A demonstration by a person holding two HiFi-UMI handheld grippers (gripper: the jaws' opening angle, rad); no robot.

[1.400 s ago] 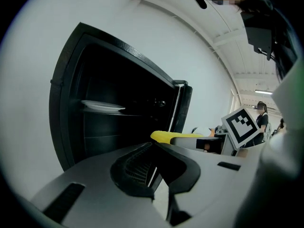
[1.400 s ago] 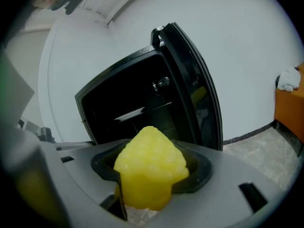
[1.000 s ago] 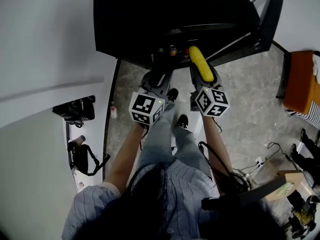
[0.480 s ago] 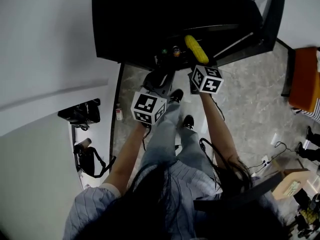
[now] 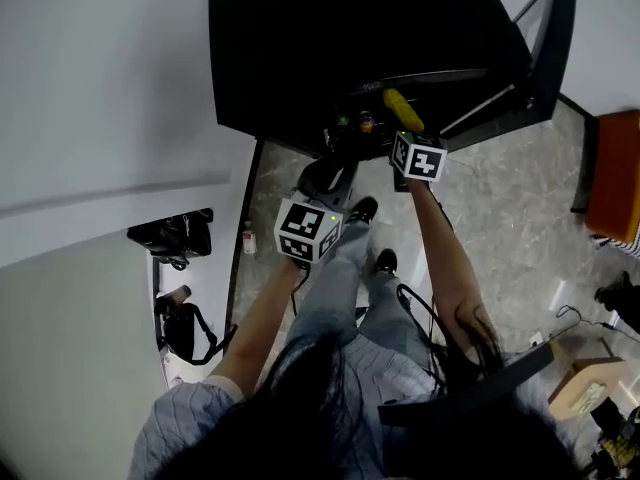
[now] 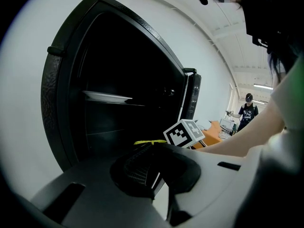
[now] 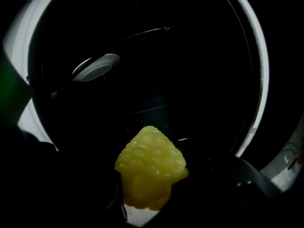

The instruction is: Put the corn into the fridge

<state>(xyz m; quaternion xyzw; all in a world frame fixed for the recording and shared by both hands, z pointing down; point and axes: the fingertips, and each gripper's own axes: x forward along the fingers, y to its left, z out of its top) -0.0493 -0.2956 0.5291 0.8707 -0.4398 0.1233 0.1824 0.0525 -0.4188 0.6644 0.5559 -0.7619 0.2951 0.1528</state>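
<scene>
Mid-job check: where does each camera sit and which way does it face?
Head view: on the person's head, aimed steeply down at the fridge and floor; shows arms, legs, left gripper, right gripper.
Left gripper view: on the left gripper, facing the open fridge; shows its closed, empty jaws and the person's right forearm.
Right gripper view: on the right gripper, facing into the fridge; shows its jaws clamping the corn.
Shared: both gripper views see the plate on the fridge shelf.

Darkness swallows the fridge [image 5: 330, 58] interior; the corn's [image 7: 151, 172] base is hidden.
</scene>
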